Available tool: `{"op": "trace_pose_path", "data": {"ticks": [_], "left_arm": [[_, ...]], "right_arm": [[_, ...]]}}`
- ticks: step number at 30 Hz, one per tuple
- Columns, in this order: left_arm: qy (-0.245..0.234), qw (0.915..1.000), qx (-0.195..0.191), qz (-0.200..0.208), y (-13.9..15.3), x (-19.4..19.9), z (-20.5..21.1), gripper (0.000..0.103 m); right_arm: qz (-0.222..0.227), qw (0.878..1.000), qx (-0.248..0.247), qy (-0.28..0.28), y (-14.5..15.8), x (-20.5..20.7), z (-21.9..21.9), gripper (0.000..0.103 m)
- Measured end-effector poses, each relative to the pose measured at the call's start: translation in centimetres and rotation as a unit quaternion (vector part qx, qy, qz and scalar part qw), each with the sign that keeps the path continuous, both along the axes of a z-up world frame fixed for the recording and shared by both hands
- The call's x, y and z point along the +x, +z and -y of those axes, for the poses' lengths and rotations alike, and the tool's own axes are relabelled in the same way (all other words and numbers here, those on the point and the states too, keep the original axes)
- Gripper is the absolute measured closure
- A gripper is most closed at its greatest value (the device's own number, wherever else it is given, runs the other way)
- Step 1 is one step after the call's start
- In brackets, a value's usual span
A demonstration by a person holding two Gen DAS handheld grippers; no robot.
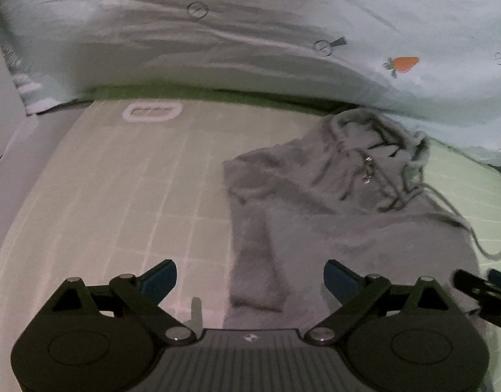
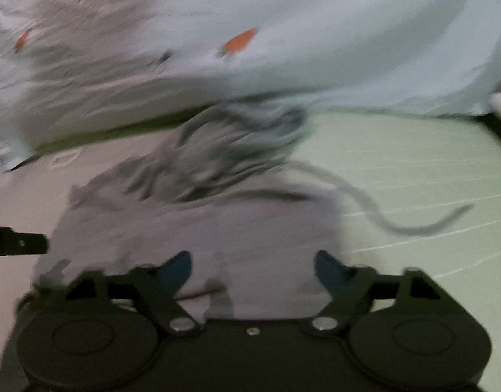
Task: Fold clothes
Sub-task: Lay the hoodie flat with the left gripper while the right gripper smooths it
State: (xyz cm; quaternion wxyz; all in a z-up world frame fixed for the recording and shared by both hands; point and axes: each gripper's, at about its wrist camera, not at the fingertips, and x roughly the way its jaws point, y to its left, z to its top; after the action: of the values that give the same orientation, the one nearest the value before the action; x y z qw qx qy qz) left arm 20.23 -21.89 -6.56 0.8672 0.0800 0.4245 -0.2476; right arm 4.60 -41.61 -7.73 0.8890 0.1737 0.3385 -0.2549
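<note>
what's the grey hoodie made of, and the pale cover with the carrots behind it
Grey hooded sweatshirt: looks like soft matte fleece or jersey knit; it lies in thick, limp folds, with a cord drawstring. Pale carrot-print quilt cover: seems thin smooth woven fabric, perhaps cotton, with fine creases and a printed pattern. Blur leaves the weave unclear.

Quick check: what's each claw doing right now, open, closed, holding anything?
Left claw: open, empty, over the folded grey drawstring hoodie.
Right claw: open, empty, over the same hoodie.

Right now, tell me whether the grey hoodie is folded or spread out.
Partly folded. The grey hoodie lies on the green mat as a compact block, one sleeve doubled over its front, hood bunched at the top, drawstring trailing loose.
</note>
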Motion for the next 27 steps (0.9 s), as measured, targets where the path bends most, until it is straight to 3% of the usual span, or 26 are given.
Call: {"op": "trace_pose_path", "data": {"ticks": [4,6,7,8,12,17,18,19,21,23,24,26,27], "left_arm": [[0.001,0.9999,0.014,-0.005,-0.8,0.0,-0.6,0.007],[0.002,0.9998,0.021,-0.008,-1.1,0.0,-0.4,0.007],[0.002,0.9997,0.024,-0.009,-1.3,0.0,-0.3,0.007],[0.001,0.9997,0.025,-0.008,-1.3,0.0,-0.2,0.007],[-0.014,0.9993,0.033,0.009,-1.2,-0.4,0.4,0.007],[-0.036,0.9983,0.037,0.029,-0.8,-1.4,1.1,0.007],[-0.038,0.9981,0.039,0.029,-0.9,-1.6,1.1,0.007],[-0.038,0.9980,0.042,0.027,-1.2,-1.7,1.2,0.007],[-0.037,0.9976,0.054,0.021,-1.7,-1.8,1.5,0.007],[-0.040,0.9970,0.061,0.026,-1.6,-2.2,1.4,0.007],[-0.041,0.9967,0.064,0.029,-1.6,-2.4,1.4,0.007],[-0.045,0.9963,0.062,0.039,-0.9,-2.9,1.1,0.007],[-0.042,0.9965,0.060,0.041,-0.6,-3.2,0.9,0.007]], "right_arm": [[-0.011,0.999,0.024,0.028,-1.3,1.9,-0.3,0.036],[-0.014,0.999,0.014,0.037,-1.3,2.4,-0.5,0.050],[-0.016,0.999,0.009,0.042,-1.4,2.6,-0.7,0.067],[-0.019,0.999,0.000,0.047,-1.2,2.8,-0.7,0.095],[0.014,0.999,-0.019,0.048,1.0,1.4,-0.4,0.098],[0.040,0.998,-0.049,-0.018,4.2,-2.6,0.2,0.098],[0.029,0.998,-0.047,-0.028,3.9,-3.1,0.6,0.098],[0.009,0.999,-0.037,-0.034,3.2,-3.3,1.1,0.096],[-0.032,0.998,-0.011,-0.060,1.5,-3.7,2.0,0.083],[-0.035,0.996,-0.002,-0.085,1.0,-4.8,2.0,0.051],[-0.029,0.995,-0.008,-0.093,1.0,-5.3,1.8,0.043],[-0.023,0.994,-0.022,-0.104,1.1,-6.1,1.3,0.016],[-0.026,0.994,-0.033,-0.105,1.1,-6.3,1.1,0.011]]}}
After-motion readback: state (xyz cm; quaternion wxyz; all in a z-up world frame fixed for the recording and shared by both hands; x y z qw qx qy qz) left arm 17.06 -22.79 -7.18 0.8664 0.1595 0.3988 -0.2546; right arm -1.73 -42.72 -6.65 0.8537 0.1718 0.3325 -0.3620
